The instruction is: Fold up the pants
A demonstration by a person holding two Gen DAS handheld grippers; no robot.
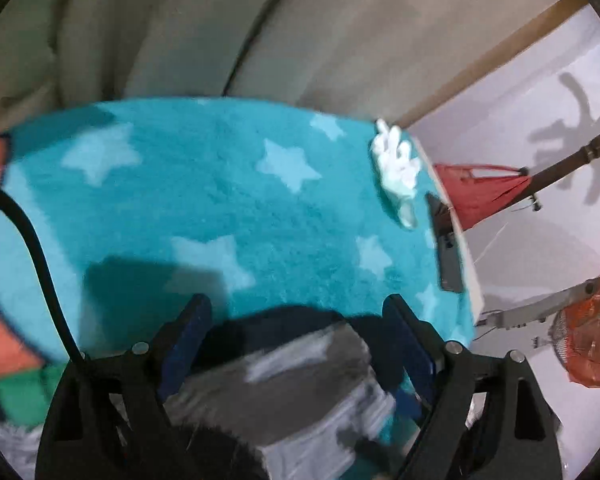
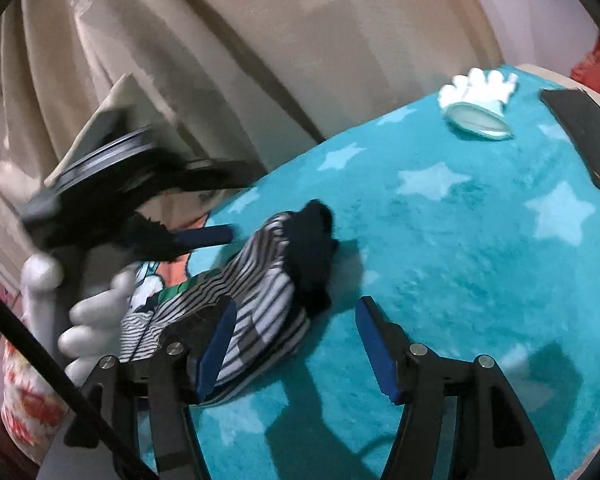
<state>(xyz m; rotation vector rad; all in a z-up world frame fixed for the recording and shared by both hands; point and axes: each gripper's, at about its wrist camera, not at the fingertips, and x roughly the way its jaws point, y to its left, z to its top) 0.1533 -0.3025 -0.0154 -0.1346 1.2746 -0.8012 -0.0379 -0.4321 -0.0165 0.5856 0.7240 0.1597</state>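
Note:
The pants (image 2: 256, 296) are grey-and-white striped with a dark navy band, folded in a small bundle on the teal star blanket (image 2: 440, 260). My left gripper (image 1: 298, 324) is open, and the bundle (image 1: 284, 384) lies between and just below its fingers. My right gripper (image 2: 296, 340) is open and empty just right of the bundle, its left finger over the bundle's edge. The left gripper (image 2: 208, 236) also shows in the right wrist view, held by a white-gloved hand (image 2: 92, 316).
A white glove (image 1: 396, 168) lies at the blanket's far right, next to a dark flat phone-like object (image 1: 446, 244). Beige curtains (image 1: 260, 32) hang behind. Red bags (image 1: 480, 192) on racks stand past the right edge.

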